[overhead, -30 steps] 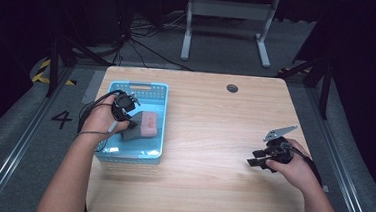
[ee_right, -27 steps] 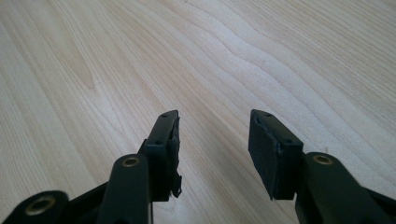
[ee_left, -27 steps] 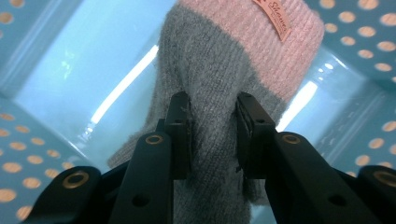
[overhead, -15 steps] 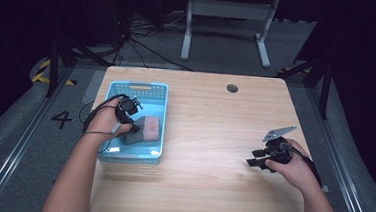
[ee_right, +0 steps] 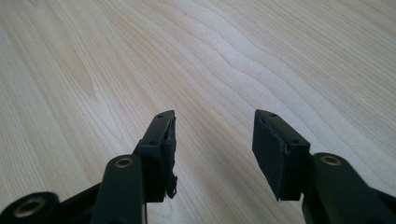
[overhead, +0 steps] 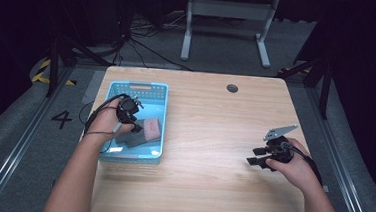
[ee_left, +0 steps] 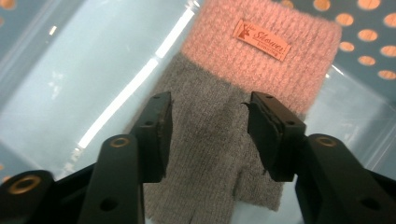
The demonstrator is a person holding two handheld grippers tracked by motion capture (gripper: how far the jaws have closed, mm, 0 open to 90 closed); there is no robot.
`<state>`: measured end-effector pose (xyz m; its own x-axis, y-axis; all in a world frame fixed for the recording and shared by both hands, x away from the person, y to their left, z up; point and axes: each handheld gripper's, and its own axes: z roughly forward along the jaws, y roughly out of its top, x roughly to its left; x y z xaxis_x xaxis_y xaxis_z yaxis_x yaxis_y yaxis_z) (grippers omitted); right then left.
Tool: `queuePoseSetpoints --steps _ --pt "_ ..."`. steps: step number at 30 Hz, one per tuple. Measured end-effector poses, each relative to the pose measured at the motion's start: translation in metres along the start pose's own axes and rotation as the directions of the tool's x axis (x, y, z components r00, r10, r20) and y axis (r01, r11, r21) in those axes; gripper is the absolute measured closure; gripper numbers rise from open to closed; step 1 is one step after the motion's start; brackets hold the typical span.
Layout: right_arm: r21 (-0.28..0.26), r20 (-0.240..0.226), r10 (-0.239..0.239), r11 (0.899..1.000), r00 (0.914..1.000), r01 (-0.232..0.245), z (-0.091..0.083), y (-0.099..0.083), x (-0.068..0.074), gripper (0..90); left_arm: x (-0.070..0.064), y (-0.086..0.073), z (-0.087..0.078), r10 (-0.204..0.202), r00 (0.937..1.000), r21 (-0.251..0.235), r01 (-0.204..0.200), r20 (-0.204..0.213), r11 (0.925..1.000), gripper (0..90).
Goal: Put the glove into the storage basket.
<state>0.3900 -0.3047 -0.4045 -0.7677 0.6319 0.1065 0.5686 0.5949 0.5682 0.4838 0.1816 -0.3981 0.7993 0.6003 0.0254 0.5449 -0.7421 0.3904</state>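
From the high view, the left gripper (overhead: pixel 134 117) hangs inside the blue basket (overhead: pixel 138 87), which sits near the table's (overhead: pixel 209 132) left edge, and the knitted glove (overhead: pixel 143 133) lies flat on the basket floor toward its right wall; the right gripper (overhead: pixel 258 157) rests low near the table's right edge, well apart from the basket. The left gripper view brings detail that the high view lacks: the left gripper (ee_left: pixel 208 126) has its jaws spread, straddling the grey body of the glove (ee_left: pixel 219 154) just below the pink cuff (ee_left: pixel 261 56) with its sewn label (ee_left: pixel 261 39). The glove looks light, soft and limp, so it will likely droop once lifted; a pinch on the thicker cuff or mid-body should hold. In the right gripper view, the right gripper (ee_right: pixel 212 140) has its jaws apart over bare wood.
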Motion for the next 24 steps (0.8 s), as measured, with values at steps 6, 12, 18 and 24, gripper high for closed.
queuePoseSetpoints --steps 6,12,18,24 --pt "-0.007 -0.001 -0.011 1.000 0.9999 0.011 0.000 0.003 0.001 49.8 -0.012 0.002 -0.021 0.007 0.9993 -0.054 -0.009 -0.036 0.9985 48.9" --pt "-0.008 -0.001 -0.019 1.000 0.9998 0.019 0.001 0.005 0.001 49.7 -0.036 0.005 -0.052 -0.006 0.9998 -0.149 0.003 -0.019 0.9889 52.0" --pt "-0.010 0.000 -0.022 1.000 0.9998 0.022 0.001 0.007 0.003 49.4 -0.074 0.010 -0.075 0.026 0.9990 -0.214 -0.017 0.037 0.9767 53.2" --pt "-0.015 0.001 -0.027 1.000 0.9996 0.027 -0.001 0.007 0.004 49.3 -0.110 0.009 -0.081 0.035 0.9928 -0.256 -0.005 0.114 0.9666 51.9"
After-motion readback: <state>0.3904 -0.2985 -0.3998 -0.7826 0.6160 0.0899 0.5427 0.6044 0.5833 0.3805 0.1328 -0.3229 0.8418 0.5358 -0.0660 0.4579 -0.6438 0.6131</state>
